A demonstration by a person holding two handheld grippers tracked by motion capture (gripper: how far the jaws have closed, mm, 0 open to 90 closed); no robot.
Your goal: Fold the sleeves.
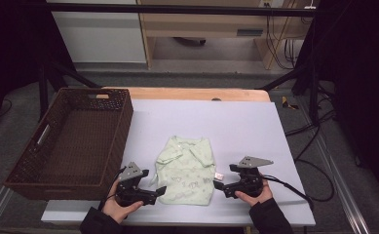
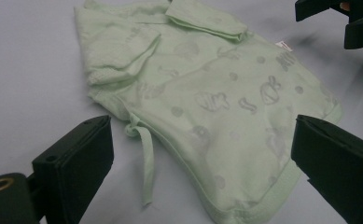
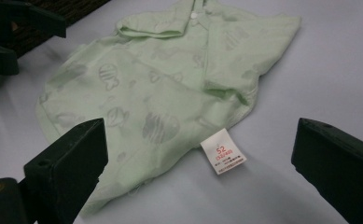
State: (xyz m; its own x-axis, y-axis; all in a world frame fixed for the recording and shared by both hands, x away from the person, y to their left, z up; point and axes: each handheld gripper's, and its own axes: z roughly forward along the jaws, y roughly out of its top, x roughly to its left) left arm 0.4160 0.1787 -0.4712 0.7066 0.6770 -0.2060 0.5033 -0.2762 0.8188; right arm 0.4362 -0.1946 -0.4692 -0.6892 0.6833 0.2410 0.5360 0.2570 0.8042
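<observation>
A pale green baby top with faint printed shapes lies folded flat on the light mat, near the front edge. My left gripper sits at its lower left corner, open, jaws either side of the hem and not pressing on it. In the left gripper view the top lies between the wide jaws of that gripper, with a loose tie strip trailing off. My right gripper is just right of the top, open. Its own view shows the top and a white size label ahead of that gripper.
A dark brown woven basket stands empty on the table's left side. The light mat covers most of the wooden table. Black frame legs and cables stand on the floor to the right.
</observation>
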